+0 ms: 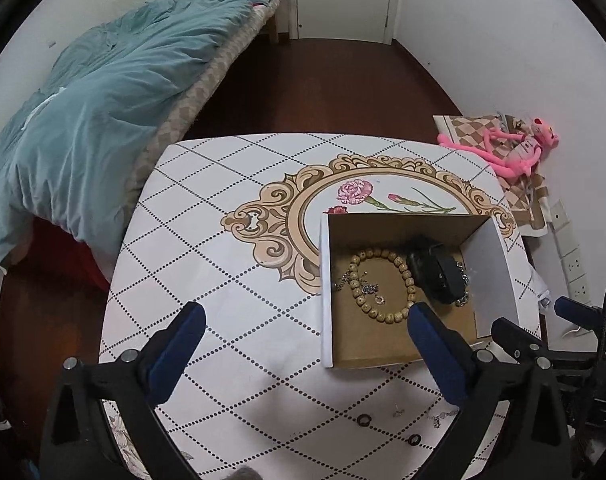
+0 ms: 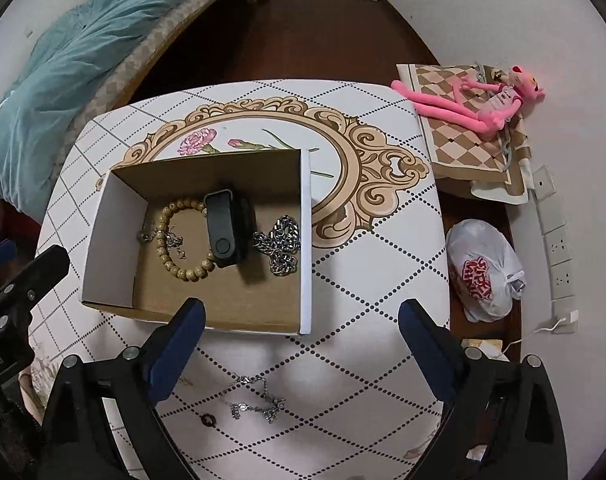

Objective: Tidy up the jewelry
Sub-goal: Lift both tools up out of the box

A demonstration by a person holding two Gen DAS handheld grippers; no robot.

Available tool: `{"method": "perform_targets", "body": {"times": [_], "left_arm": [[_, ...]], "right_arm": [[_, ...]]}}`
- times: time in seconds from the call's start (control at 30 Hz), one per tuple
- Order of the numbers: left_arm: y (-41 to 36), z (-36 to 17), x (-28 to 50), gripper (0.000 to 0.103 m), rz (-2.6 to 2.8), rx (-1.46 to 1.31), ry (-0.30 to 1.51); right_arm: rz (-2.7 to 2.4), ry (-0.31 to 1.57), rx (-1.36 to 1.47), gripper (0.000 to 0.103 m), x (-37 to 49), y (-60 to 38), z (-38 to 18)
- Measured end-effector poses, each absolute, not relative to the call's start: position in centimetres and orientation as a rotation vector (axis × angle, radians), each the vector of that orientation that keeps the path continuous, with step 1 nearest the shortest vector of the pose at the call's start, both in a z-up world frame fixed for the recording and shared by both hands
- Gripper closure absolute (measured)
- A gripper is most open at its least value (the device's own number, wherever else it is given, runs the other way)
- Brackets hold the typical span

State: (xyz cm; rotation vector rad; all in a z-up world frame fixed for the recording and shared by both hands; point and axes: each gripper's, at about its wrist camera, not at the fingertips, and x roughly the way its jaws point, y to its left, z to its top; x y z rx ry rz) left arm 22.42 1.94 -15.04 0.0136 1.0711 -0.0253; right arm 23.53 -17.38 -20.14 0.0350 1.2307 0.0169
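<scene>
An open cardboard box (image 2: 103,236) with white outer walls and a brown inside sits on the patterned tabletop (image 2: 383,300), partly covering its printed floral medallion. Inside the box lie a wooden bead bracelet (image 2: 175,264), a black wristband (image 2: 223,232) leaning over the bracelet's right side, a heavy silver chain (image 2: 281,246) heaped against the right wall, and a thin silver chain (image 2: 171,240) crossing the bracelet's left part. Outside the box, on the tabletop near its front edge, a fine silver necklace (image 2: 257,402) lies loosely spread, with a small dark ring (image 2: 209,420) just beside it to the left; the left wrist view shows a second dark ring (image 1: 415,439) near the first. The right hand-held gripper (image 2: 299,316) hangs above the necklace with its blue-padded jaws spread wide and nothing between them. The left hand-held gripper (image 1: 305,320) hangs over the box's left front corner, likewise spread wide and holding nothing.
</scene>
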Motion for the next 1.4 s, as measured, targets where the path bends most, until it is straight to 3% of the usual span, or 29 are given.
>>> {"method": "perform_targets", "body": {"times": [1.03,1.4], "left_arm": [[2.2,-5.4,11.7,0.0,-0.012,-0.011,0.867],[2.3,-6.6,10.5,0.0,0.001,-0.023,0.898]], "right_arm": [[-0.044,0.897,0.024,0.005,12.4,-17.6,-6.9],[-0.03,0.922,0.068,0.005,11.3,-18.1,-7.6]]}}
